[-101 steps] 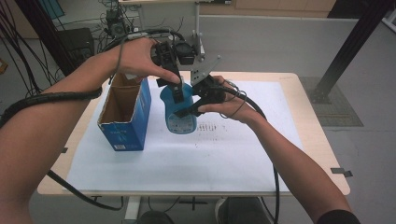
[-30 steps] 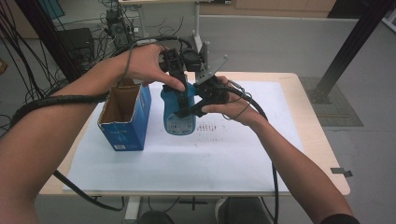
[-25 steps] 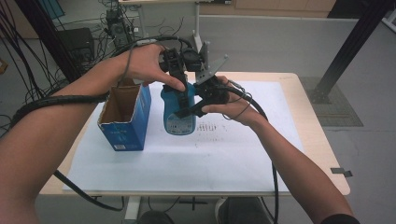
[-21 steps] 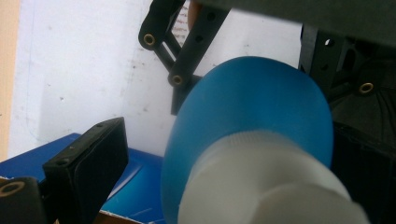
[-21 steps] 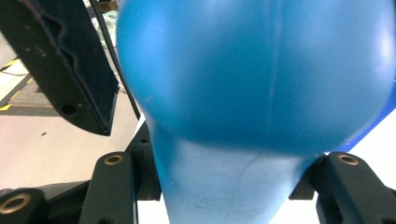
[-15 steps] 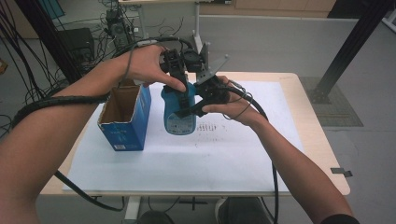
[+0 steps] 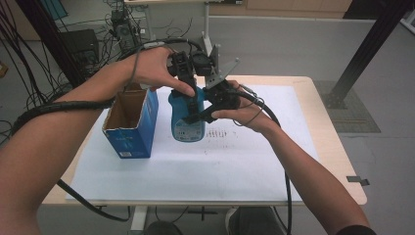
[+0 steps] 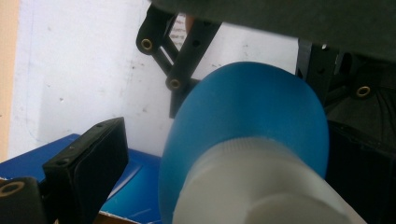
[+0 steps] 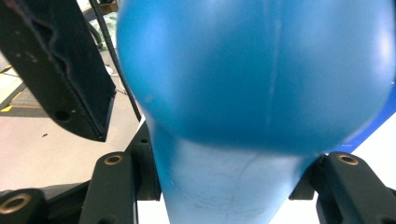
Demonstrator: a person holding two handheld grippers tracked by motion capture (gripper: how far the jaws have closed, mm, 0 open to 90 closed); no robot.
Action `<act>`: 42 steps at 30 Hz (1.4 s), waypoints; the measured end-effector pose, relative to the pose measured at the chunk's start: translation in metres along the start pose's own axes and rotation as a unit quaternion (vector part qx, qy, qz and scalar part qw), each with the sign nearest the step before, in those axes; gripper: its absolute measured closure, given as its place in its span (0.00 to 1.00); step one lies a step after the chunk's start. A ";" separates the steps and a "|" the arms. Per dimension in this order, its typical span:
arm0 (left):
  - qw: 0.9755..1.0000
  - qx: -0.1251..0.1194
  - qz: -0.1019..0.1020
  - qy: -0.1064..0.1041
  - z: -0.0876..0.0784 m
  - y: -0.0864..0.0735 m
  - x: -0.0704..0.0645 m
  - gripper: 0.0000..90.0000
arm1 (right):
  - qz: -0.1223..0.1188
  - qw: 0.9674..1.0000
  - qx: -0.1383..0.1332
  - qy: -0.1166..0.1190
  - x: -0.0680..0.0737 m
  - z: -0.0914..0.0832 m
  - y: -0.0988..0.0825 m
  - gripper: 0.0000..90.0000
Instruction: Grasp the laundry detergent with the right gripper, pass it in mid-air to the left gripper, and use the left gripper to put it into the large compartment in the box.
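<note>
A blue plastic bottle (image 7: 187, 122) with a white cap (image 8: 252, 186) stands upright on the white sheet near the table's middle. My right gripper (image 7: 195, 116) comes in from the right and is shut on the bottle's body, which sits tight between the jaws in the right gripper view (image 9: 229, 186). My left gripper (image 7: 188, 95) points down over the bottle's top. It is open, its jaws either side of the cap (image 8: 219, 135), and the left finger (image 8: 88, 163) stands apart from the cap.
An open blue cardboard box (image 7: 129, 122) stands just left of the bottle, close to my left forearm. A white paper sheet (image 7: 220, 166) covers most of the wooden table (image 7: 337, 166). Cables trail off the table's left and front sides.
Since the earliest frame my left gripper has shifted slightly right over the bottle's top. Over the last second nothing has visibly moved.
</note>
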State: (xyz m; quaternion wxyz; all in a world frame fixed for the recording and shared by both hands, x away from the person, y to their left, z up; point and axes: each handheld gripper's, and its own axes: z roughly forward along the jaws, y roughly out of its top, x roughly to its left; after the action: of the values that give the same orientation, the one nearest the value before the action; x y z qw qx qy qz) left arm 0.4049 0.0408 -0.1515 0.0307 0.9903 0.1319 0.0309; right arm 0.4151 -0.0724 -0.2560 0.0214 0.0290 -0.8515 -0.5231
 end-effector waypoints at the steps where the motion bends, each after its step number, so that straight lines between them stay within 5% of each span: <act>1: 1.000 -0.003 -0.002 0.000 0.000 0.000 0.000 0.05 | 0.000 1.000 0.000 0.000 0.000 0.000 0.000 0.48; 25: 1.000 -0.001 -0.001 0.001 -0.001 -0.002 0.000 0.05 | 0.009 1.000 0.005 -0.002 0.001 -0.001 0.000 0.49; 26: 1.000 -0.001 -0.001 0.000 -0.001 -0.002 0.000 0.05 | 0.025 1.000 0.015 -0.003 0.003 -0.003 0.000 0.49; 27: 1.000 -0.001 -0.001 0.000 -0.001 -0.002 0.000 0.05 | 0.005 1.000 0.003 -0.002 0.000 -0.001 0.000 0.48; 28: 1.000 -0.002 -0.001 0.001 -0.002 -0.003 0.000 0.05 | 0.023 1.000 0.013 -0.003 0.003 -0.002 0.000 0.49; 35: 1.000 -0.002 -0.001 0.001 -0.002 -0.003 0.000 0.05 | 0.006 1.000 0.003 -0.002 0.000 -0.001 0.000 0.49; 36: 1.000 -0.001 0.000 0.000 -0.001 -0.003 0.000 0.05 | 0.024 1.000 0.013 -0.003 0.003 -0.002 0.000 0.48; 39: 1.000 0.000 0.000 0.001 -0.001 -0.003 0.000 0.05 | 0.023 1.000 0.015 -0.004 0.003 -0.002 0.000 0.49; 40: 1.000 0.001 0.000 0.001 -0.001 -0.003 0.000 0.06 | 0.003 1.000 0.004 -0.003 0.000 -0.001 0.000 0.48; 42: 1.000 0.002 0.000 0.001 -0.001 -0.003 0.000 0.06 | 0.023 1.000 0.016 -0.003 0.003 -0.002 0.000 0.48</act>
State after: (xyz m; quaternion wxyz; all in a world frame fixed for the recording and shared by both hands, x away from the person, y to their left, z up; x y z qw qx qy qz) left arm 0.4038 0.0439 -0.1509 0.0290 0.9903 0.1321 0.0319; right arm 0.4122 -0.0745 -0.2549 0.0303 0.0084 -0.8602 -0.5091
